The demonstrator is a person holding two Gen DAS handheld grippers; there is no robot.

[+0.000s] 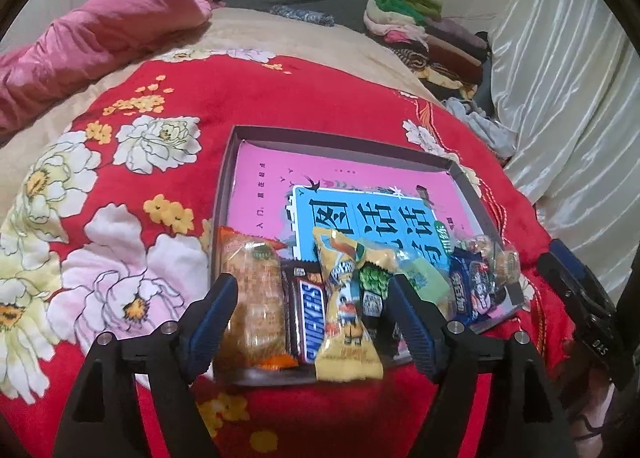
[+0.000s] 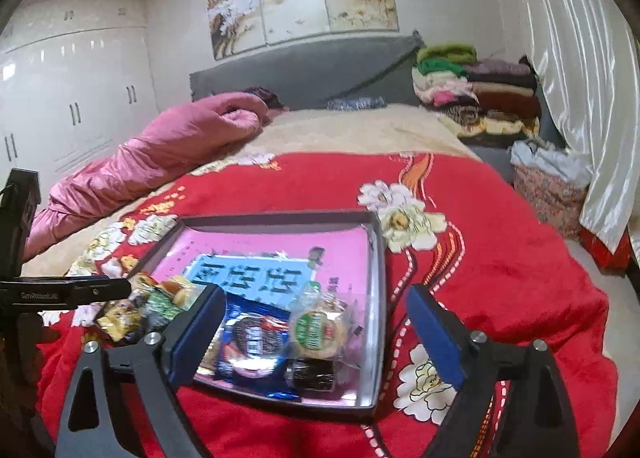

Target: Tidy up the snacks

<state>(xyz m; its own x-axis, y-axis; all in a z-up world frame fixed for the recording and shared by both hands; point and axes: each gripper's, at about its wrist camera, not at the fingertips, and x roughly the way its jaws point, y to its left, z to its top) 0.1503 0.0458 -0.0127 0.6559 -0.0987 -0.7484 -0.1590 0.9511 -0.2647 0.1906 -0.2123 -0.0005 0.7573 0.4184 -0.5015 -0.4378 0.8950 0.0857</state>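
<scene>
A shallow grey box (image 1: 340,146) lies on the red flowered blanket with a pink book (image 1: 264,174) flat inside it. Snacks line its near edge: an orange cracker pack (image 1: 252,298), a Snickers bar (image 1: 306,318), a yellow packet (image 1: 346,314), a green packet (image 1: 374,282), a blue pack (image 1: 476,290) and a clear-wrapped cookie (image 1: 504,258). My left gripper (image 1: 311,286) hangs open above the left snacks, its pads touching none. My right gripper (image 2: 314,298) is open over the box (image 2: 280,218), above the blue pack (image 2: 248,338) and the round cookie (image 2: 316,330), holding nothing.
A pink quilt (image 2: 160,150) lies bunched at the far left of the bed. Folded clothes (image 2: 472,86) are stacked by the grey headboard (image 2: 304,70). A white curtain (image 2: 580,78) and a flowered bag (image 2: 552,186) stand at the right. White wardrobes (image 2: 72,98) fill the left wall.
</scene>
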